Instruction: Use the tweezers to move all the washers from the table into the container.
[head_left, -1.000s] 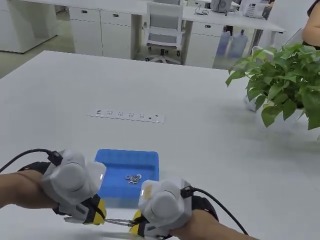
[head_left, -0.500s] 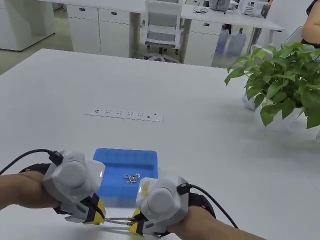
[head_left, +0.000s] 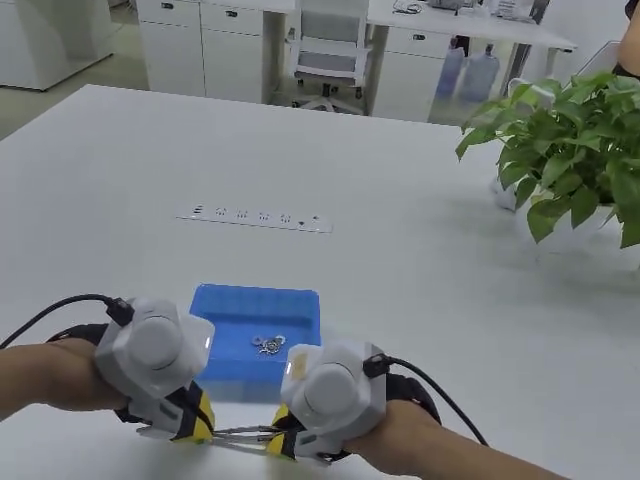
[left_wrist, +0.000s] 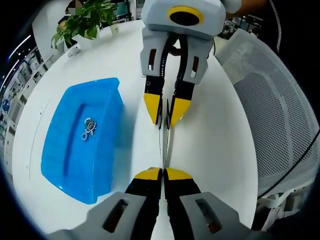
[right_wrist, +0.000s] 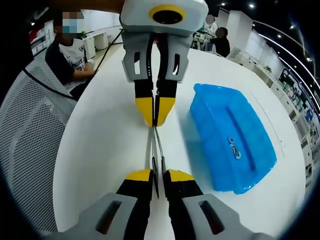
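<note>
A blue container (head_left: 230, 312) sits on the white table with a few washers (head_left: 268, 345) lying in it. Just in front of it, near the table's front edge, thin metal tweezers (head_left: 240, 433) lie level between my two grippers, which face each other. My left gripper (head_left: 203, 430) is shut on one end and my right gripper (head_left: 276, 441) is shut on the other. In the left gripper view my jaws (left_wrist: 163, 174) pinch the tweezers (left_wrist: 164, 145), with the container (left_wrist: 70, 160) and washers (left_wrist: 89, 127) to the left. In the right gripper view the tweezers (right_wrist: 155, 142) run from my jaws (right_wrist: 155, 176) to the left gripper, and the container (right_wrist: 215, 120) lies to the right.
A white power strip (head_left: 255, 216) lies flat mid-table beyond the container. A leafy potted plant (head_left: 570, 150) stands at the far right. A mesh chair (left_wrist: 270, 100) is close behind the table's near edge. A person (right_wrist: 75, 45) sits off to one side.
The head camera has tilted slightly. Both grippers stay closed on the tweezers in front of the container, with no clear move of their own.
</note>
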